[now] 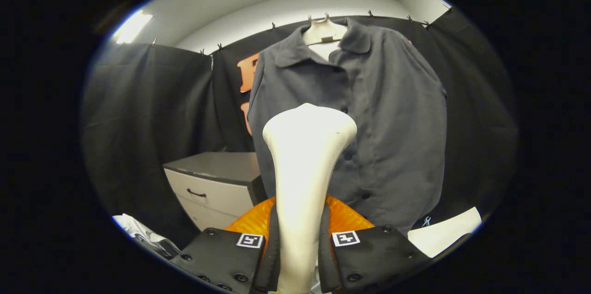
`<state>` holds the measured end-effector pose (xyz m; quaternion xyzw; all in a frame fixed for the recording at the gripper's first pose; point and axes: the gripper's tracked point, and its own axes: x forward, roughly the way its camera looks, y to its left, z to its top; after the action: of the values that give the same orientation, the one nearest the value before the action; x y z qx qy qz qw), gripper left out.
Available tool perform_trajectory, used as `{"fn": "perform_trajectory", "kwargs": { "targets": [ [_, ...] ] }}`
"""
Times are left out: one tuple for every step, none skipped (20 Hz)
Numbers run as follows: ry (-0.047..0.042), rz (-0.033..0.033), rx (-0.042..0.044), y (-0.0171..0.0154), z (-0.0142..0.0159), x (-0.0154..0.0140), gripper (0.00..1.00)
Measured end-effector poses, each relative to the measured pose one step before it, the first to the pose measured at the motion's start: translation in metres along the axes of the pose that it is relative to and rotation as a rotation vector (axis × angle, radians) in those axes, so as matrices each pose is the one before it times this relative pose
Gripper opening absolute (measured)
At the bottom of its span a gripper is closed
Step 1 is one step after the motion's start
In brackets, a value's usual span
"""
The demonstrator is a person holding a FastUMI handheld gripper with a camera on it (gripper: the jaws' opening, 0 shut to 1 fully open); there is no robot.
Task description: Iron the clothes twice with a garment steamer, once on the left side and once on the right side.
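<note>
You had the gripper (299, 243) closed on the handle of the garment steamer (304, 165), both fingers pressed against its sides with no gap to spare, and the steamer's wide head rose upright just ahead of the fingers. The dark grey shirt (369, 114) hung on a pale hanger (324, 32) against the booth wall, beyond the steamer head; from this view you could not tell whether the head touched the cloth or stood a little off it. The head sat over the buttoned placket, about the middle of the shirt's height, so to my mind no clean pass on either side had yet been set up. To do the step well, you needed to pick one side of the placket, bring the head's face flat to the cloth near the shoulder, and draw it down in one slow, even line without tilting the handle. The shirt hung loose and would likely swing away under pressure, so a light touch mattered more than force. The white cabinet (217, 188) beside the shirt's lower edge stood close enough to watch for at the bottom of the stroke.
</note>
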<state>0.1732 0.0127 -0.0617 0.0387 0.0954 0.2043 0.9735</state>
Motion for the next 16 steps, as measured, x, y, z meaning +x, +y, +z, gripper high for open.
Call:
{"fn": "perform_trajectory", "kwargs": {
  "targets": [
    [-0.02343,-0.00908,-0.00445,-0.01094,0.01766,-0.00391,0.40],
    [-0.01537,-0.01133,-0.01497,-0.01196,0.01204,-0.00176,0.40],
    [-0.00799,-0.00789,-0.01970,-0.01244,0.00891,-0.00200,0.40],
    [-0.01541,-0.00761,-0.01259,-0.01184,0.01077,-0.00250,0.40],
    [-0.01253,-0.00949,-0.01421,-0.01152,0.00840,-0.00117,0.40],
    [-0.00821,-0.01164,-0.02388,-0.01175,0.00628,-0.00146,0.40],
    [-0.01613,-0.01718,-0.03639,-0.01248,0.00584,0.00098,0.40],
    [-0.01210,-0.01109,-0.02517,-0.01121,0.00627,-0.00053,0.40],
    [-0.00704,0.00456,-0.00293,-0.00695,0.00533,0.00189,0.40],
    [-0.00422,0.01526,0.01112,-0.00352,0.00434,0.00421,0.40],
    [0.00660,0.00566,0.01648,-0.00641,0.00177,0.00492,0.40],
    [0.01304,-0.00110,0.01355,-0.00855,-0.00006,0.00613,0.40],
    [-0.00133,-0.00839,0.01390,-0.00925,0.00139,0.00457,0.40],
    [-0.03482,-0.01314,0.00947,-0.00858,0.00589,0.00760,0.40],
    [-0.00431,-0.03016,-0.00956,-0.01127,0.00120,0.00614,0.40],
    [0.00830,-0.02794,-0.01591,-0.00998,-0.00378,0.00485,0.40]
  ]
}}
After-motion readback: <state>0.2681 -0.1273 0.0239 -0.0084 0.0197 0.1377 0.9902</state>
